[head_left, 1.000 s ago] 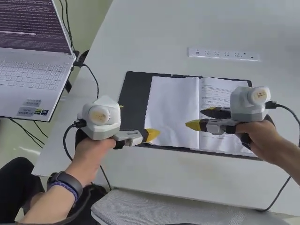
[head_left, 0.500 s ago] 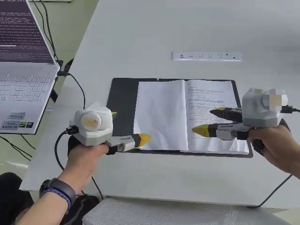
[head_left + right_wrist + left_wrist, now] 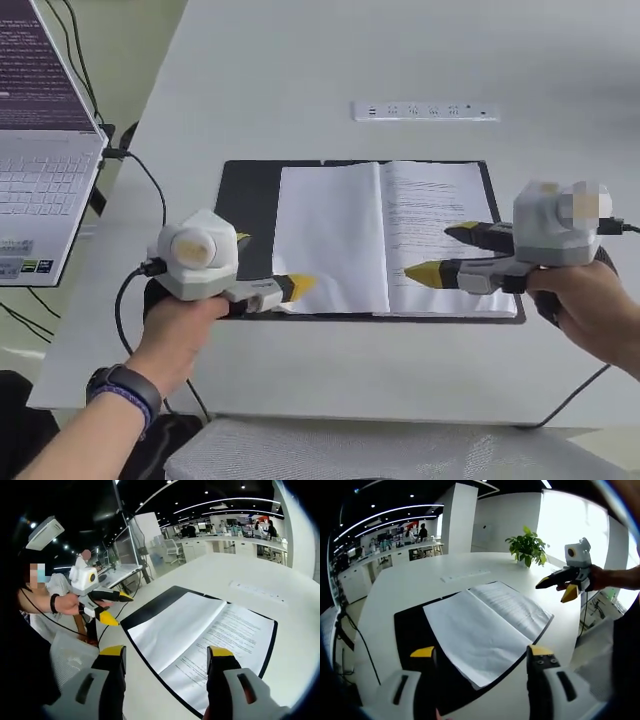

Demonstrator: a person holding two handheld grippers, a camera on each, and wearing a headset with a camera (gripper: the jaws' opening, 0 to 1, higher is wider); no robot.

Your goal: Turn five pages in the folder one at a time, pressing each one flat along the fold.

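One open folder (image 3: 250,215) lies on your table (image 3: 300,60). In the head view, your left gripper (image 3: 272,262) hovers at its lower-left corner and your right gripper (image 3: 435,251) above the printed page (image 3: 430,205). Left gripper view: jaws wide apart and empty, folder just ahead. Right gripper view: jaws likewise spread, holding nothing, two pages ahead.

Nothing legible: printed lines on the white right-hand page (image 3: 435,225) of the open black folder (image 3: 245,215) and on the silver laptop's dark screen (image 3: 30,80) (too small to read).
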